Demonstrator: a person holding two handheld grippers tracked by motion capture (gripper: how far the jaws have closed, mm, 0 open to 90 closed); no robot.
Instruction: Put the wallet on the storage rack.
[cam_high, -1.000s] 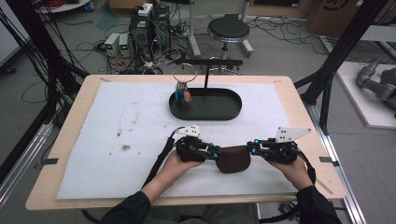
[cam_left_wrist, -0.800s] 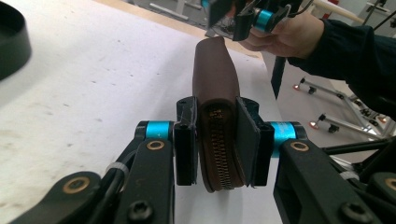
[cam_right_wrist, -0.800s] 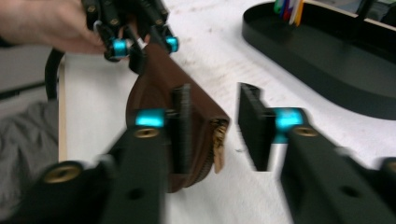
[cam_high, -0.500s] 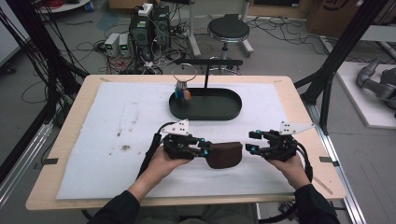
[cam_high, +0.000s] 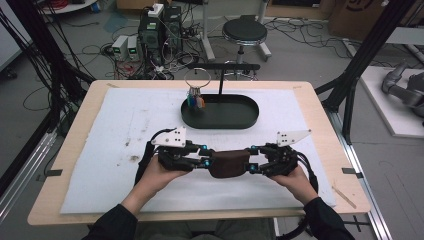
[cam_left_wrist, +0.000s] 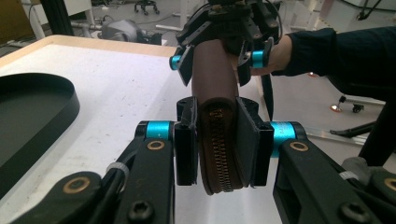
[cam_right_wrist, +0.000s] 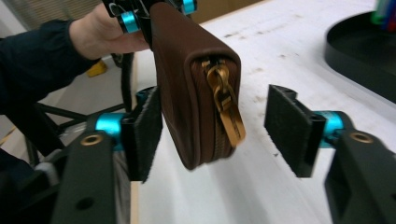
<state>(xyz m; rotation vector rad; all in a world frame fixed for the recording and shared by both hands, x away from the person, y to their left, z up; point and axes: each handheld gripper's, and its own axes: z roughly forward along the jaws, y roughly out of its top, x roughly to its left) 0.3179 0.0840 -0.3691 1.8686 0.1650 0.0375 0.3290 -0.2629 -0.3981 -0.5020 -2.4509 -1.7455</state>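
A brown leather zip pouch (cam_high: 230, 164) hangs just above the white mat between my two grippers. My left gripper (cam_high: 207, 162) is shut on its left end; in the left gripper view its pads (cam_left_wrist: 246, 140) press both sides of the pouch (cam_left_wrist: 212, 70) by the zipper. My right gripper (cam_high: 252, 163) is at the other end. In the right gripper view the pouch (cam_right_wrist: 180, 70) and its brass zipper pull (cam_right_wrist: 228, 112) sit between the jaws of the right gripper (cam_right_wrist: 218, 133), the right pad (cam_right_wrist: 289, 128) well clear. Those jaws have just been opening wide, then closing slightly.
A black oval tray (cam_high: 250, 122) lies behind the pouch on the white mat (cam_high: 125, 130). It carries a T-shaped stand (cam_high: 221, 67) and a ring with coloured tags (cam_high: 195, 97). The tray's rim (cam_left_wrist: 42, 116) is near my left gripper.
The pouch and both grippers have shifted to the left and slightly away from the table's front edge. The right gripper has drawn in closer to the pouch's end.
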